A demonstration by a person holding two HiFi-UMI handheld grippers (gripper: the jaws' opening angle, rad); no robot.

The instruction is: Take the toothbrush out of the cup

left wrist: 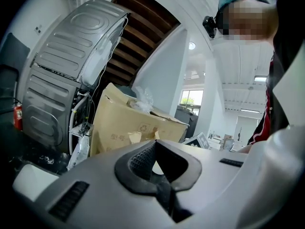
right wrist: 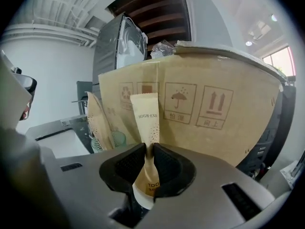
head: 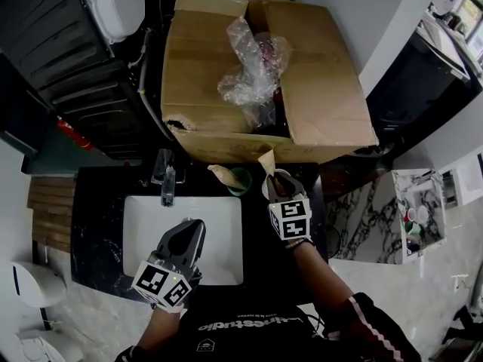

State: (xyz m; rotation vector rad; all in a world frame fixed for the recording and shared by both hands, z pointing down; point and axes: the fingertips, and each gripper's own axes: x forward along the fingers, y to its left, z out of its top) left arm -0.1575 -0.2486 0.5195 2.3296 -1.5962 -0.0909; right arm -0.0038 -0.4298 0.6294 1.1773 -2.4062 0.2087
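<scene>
Cardboard box (head: 226,89) just behind toothbrush packet (right wrist: 147,116); second packet (right wrist: 97,118) seemingly in green cup (right wrist: 116,138).

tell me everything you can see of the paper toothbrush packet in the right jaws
The toothbrush packet is a slim tan kraft-paper sachet. It is printed HIGH-END above a scatter of small dots, with more lettering cut off near its bottom. It stands roughly upright and is creased narrow where the right gripper pinches it between both jaws. Its top end stands free in front of the cardboard box. Its lower end is hidden behind the jaws.
</scene>
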